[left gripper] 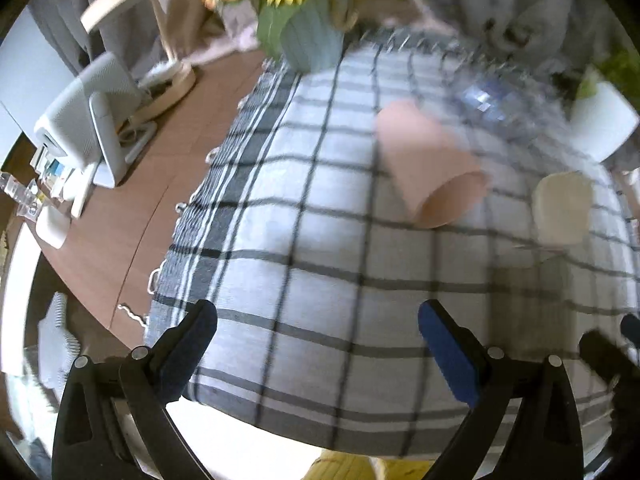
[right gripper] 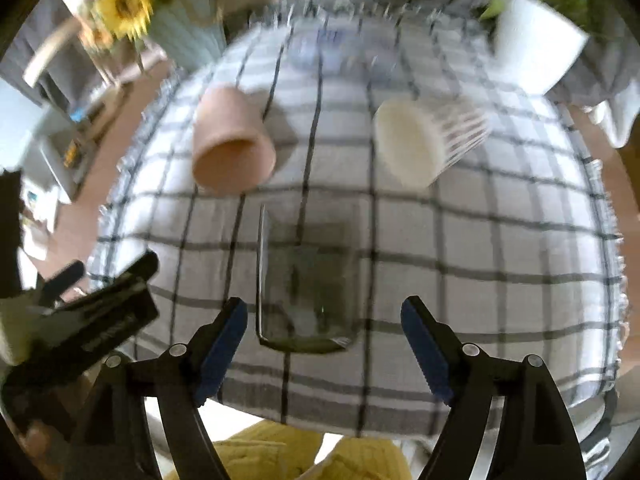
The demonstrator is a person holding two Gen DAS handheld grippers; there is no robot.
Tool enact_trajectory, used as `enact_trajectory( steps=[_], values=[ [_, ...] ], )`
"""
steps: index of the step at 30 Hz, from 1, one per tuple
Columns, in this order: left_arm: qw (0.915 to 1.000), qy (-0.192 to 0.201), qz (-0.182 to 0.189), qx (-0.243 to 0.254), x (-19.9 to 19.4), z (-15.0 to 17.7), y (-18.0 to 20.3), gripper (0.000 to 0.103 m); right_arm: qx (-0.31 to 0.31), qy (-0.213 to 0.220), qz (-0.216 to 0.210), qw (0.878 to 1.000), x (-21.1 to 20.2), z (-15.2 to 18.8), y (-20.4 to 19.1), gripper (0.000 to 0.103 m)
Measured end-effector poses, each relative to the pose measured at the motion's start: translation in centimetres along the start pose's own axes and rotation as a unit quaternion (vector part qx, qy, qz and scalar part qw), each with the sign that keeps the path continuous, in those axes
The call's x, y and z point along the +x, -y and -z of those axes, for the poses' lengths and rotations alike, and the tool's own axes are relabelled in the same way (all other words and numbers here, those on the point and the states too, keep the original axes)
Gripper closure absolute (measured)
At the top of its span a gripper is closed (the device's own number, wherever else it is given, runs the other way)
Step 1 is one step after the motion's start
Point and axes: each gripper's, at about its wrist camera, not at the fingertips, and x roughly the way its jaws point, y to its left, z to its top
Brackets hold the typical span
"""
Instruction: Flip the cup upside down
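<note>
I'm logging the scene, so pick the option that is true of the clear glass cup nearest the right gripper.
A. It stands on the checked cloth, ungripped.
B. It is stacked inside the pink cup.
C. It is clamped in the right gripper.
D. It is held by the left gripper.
A: the clear glass cup stands on the checked cloth, ahead of the open right gripper, touching neither finger.

Both the left gripper (left gripper: 318,334) and the right gripper (right gripper: 323,328) hover with jaws spread wide, holding nothing.

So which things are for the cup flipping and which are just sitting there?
For the job: pink cup, cream cup, glass, right tool, left tool.
Just there: sunflower vase, white pot, checked cloth.
</note>
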Motion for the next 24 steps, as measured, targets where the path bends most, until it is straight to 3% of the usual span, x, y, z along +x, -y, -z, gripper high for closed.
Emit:
enact_trajectory(
  steps=[6,14,24],
  values=[
    [0.998,0.048,0.042,0.005,-3.1,2.3,3.6,0.001,0.004,0.064,0.033,0.997,-4.0,0.0,3.3,0.023],
    [0.9955,0.057,0.074,0.012,-2.9,6.3,8.6,0.001,-0.006,0.047,0.068,0.997,-3.7,2.2,7.7,0.023],
    [0.9898,0.122,0.066,0.033,-2.1,8.5,12.1,0.001,-0.006,0.026,0.091,0.996,-1.5,4.5,10.9,0.023]
  ],
)
